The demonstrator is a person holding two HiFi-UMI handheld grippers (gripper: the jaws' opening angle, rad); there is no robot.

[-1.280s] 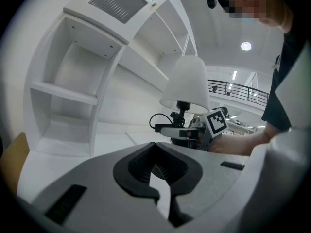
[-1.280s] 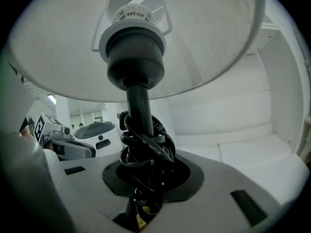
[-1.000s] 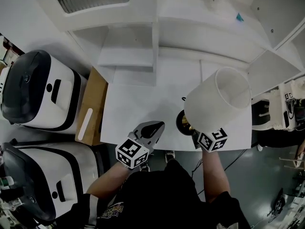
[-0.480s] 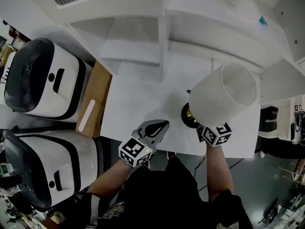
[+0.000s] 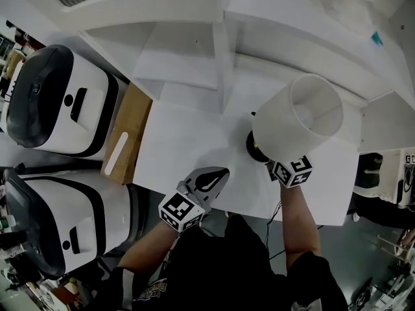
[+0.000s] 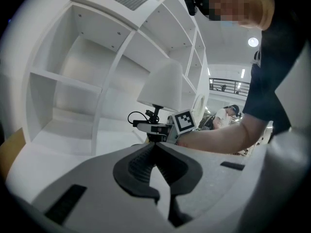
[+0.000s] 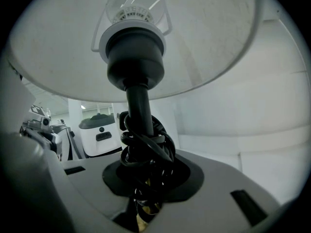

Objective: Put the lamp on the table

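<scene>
Carrying the lamp (image 5: 305,118) inward from the counter's (image 5: 188,148) front edge, we now have it low over the right side, perhaps not yet landed. Our right tool (image 5: 267,162) grips its cord-wrapped stem (image 7: 138,110), partly open; our left tool (image 5: 217,173) sits closed and empty near the front edge.

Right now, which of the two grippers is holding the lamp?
The right gripper, shut on the cable-wrapped stem of the lamp; the left gripper is shut and empty.
</scene>
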